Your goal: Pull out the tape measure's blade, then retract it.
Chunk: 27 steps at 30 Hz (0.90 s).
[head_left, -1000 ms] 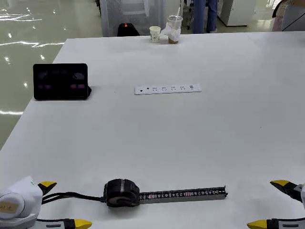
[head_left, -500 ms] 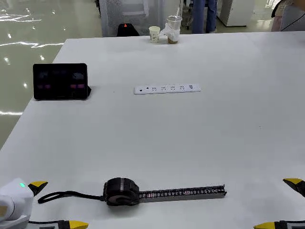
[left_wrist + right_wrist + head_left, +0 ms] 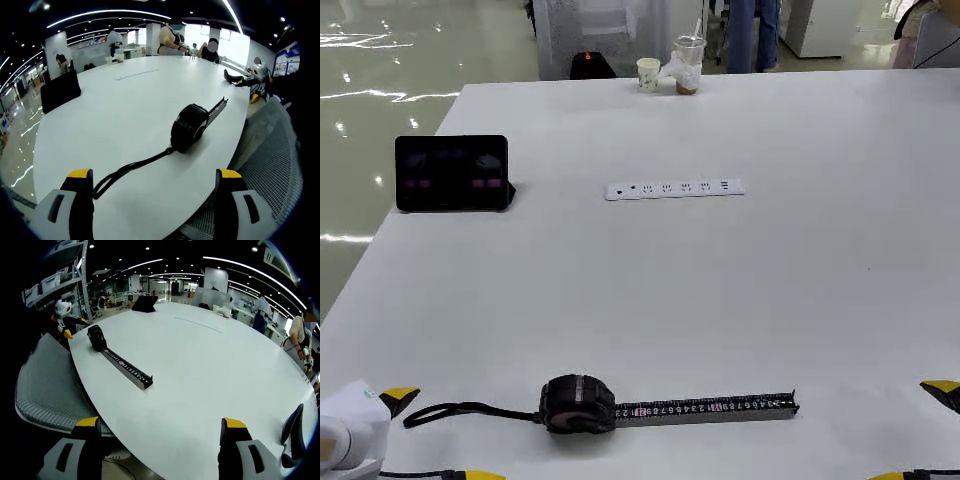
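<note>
Tape measure (image 3: 578, 404) lies near the front edge of the table (image 3: 740, 290), blade (image 3: 715, 406) drawn out to its right (strap (image 3: 520, 413) trails left). Left gripper (image 3: 154, 174): jaws wide, empty, near the strap's end. Right gripper (image 3: 162, 422): jaws wide, empty, well apart from the blade's tip.

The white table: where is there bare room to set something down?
The widest bare patch lies between the power strip and the tape measure. The right side, past the strip's end, is bare too. Crowded: the near edge, with the blade and strap; the tablet at left; the cups at the far edge.
</note>
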Available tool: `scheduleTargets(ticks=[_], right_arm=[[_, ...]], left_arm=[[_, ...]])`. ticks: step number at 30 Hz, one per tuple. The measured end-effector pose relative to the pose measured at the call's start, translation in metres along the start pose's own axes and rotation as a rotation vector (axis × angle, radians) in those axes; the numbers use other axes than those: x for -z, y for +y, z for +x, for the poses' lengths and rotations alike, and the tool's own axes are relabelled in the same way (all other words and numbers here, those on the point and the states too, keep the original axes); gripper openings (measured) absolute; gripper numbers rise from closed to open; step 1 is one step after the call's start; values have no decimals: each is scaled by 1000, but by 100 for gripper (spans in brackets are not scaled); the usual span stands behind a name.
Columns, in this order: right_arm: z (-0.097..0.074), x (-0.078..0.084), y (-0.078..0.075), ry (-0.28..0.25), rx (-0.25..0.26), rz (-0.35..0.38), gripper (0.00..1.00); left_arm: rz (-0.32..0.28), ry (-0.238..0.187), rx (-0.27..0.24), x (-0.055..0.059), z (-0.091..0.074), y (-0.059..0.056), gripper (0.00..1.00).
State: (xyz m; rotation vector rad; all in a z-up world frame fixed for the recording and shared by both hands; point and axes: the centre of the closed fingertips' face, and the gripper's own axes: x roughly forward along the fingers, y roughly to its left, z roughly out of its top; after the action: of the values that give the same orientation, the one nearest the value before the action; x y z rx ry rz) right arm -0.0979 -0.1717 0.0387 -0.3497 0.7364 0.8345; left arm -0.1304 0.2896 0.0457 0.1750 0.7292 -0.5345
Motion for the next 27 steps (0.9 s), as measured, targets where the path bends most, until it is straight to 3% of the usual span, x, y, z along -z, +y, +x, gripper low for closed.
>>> scheduleTargets(ticks=[4, 10, 14, 16, 22, 27], right_arm=[[1, 0, 2, 4, -6, -12, 99], [5, -1, 4, 16, -28, -29, 99], [9, 1, 4, 52, -52, -105, 99], [10, 0, 3, 60, -58, -114, 95], [12, -9, 0, 59, -75, -139, 96], [17, -12, -3, 82, -82, -177, 93]], left_arm=[[-33, -9, 19, -8, 3, -9, 99], [-6, -13, 36, -19, 17, -18, 99], [28, 1, 51, -26, 25, -33, 98], [43, 25, 65, -26, 27, -43, 98], [58, 35, 86, -37, 32, -65, 99], [20, 36, 78, -44, 40, -73, 99]])
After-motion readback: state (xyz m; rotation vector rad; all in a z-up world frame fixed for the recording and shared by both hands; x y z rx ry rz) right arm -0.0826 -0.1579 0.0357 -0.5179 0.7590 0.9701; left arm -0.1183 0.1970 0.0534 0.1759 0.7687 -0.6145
